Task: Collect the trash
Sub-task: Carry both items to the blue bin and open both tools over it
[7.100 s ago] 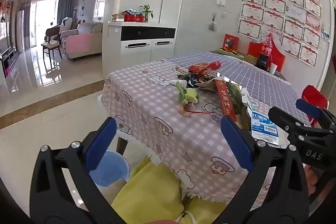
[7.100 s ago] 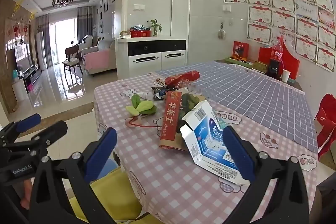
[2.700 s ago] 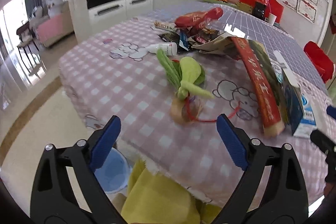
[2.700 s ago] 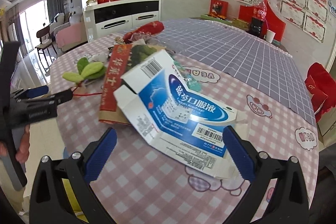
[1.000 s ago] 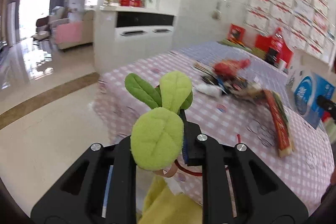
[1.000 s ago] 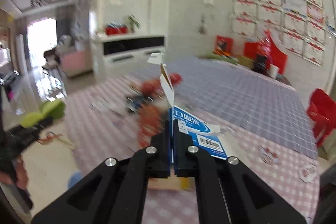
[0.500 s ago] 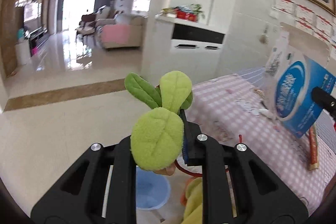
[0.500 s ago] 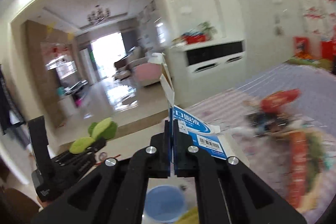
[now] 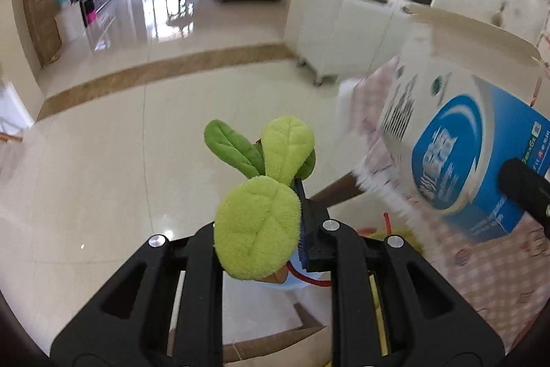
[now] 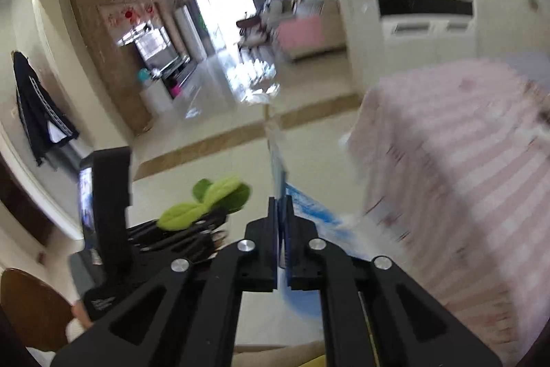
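Note:
My left gripper is shut on a green plush leaf toy with a red cord, and holds it over the floor beside the table. A blue bin shows just under the toy, mostly hidden by it. My right gripper is shut on the edge of a flattened blue-and-white carton. In the left wrist view the carton hangs at the right, with one black finger of the right gripper on it. The right wrist view shows the left gripper and the toy to its left, and a blurred blue patch, probably the bin, below the jaws.
The table with a pink checked cloth stands at the right, its fringe edge close to the carton. A cardboard edge and something yellow lie below the grippers. Shiny tiled floor stretches to the left. A white cabinet stands behind.
Both grippers have swung left off the table and sunk toward the floor, still gripping the toy and the carton. The table has slid to the right edge of both views.

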`<state>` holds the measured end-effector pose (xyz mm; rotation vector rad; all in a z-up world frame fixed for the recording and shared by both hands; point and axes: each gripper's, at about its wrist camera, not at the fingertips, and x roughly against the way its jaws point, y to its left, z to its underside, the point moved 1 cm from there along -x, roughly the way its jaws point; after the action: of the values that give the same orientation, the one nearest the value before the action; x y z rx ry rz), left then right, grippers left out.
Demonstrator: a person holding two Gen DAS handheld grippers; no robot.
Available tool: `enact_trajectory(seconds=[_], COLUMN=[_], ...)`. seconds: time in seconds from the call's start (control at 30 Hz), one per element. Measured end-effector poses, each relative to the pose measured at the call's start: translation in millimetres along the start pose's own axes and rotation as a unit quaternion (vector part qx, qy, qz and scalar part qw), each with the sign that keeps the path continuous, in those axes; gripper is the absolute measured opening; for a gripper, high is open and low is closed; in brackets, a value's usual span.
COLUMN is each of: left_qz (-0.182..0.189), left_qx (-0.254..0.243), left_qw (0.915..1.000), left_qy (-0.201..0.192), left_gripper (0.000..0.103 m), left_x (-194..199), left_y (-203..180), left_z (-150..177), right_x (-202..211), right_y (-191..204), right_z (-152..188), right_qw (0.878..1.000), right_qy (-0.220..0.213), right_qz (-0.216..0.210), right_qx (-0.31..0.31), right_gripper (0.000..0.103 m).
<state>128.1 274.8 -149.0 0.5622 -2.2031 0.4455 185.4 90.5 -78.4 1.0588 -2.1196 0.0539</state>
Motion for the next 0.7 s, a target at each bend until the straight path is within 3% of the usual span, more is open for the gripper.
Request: enact_trajectory(seconds=[0.07, 0.2, 0.33, 0.37, 0.43, 0.47, 0.53, 0.7], left_qz=[-0.003, 0.008, -0.004, 0.007, 0.022, 0.027, 0.047, 0.039], left_qx=[0.004, -0.002, -0.024, -0.030, -0.020, -0.002, 0.029, 0.040], left_qw=[0.9998, 0.9987, 0.9930, 0.9915, 0.9900, 0.9917, 0.9939, 0.9930], left_qy=[0.021, 0.051, 0.116, 0.127, 0.138, 0.125, 0.096, 0.104], left_gripper=[0.019, 0.019, 0.019, 0.023, 0.072, 0.087, 0.087, 0.087], left_x=[-16, -52, -101, -110, -120, -119, -112, -111], left_y=[5, 6, 1, -2, -2, 2, 10, 29], left_z=[5, 15, 24, 24, 19, 16, 12, 9], right_x=[-18, -54, -80, -85, -91, -93, -93, -100], right_y=[-1, -15, -36, -41, -45, -49, -53, -56], right_z=[7, 27, 49, 54, 59, 61, 65, 70], right_qw=[1.000, 0.998, 0.993, 0.992, 0.991, 0.990, 0.989, 0.988], right_qy=[0.015, 0.060, 0.096, 0.102, 0.113, 0.119, 0.121, 0.130], right_qz=[0.020, 0.012, 0.026, 0.033, 0.035, 0.034, 0.035, 0.047], right_qx=[0.006, -0.025, -0.058, -0.062, -0.069, -0.070, -0.079, -0.073], right_gripper=[0.004, 0.004, 0.004, 0.004, 0.004, 0.004, 0.004, 0.004])
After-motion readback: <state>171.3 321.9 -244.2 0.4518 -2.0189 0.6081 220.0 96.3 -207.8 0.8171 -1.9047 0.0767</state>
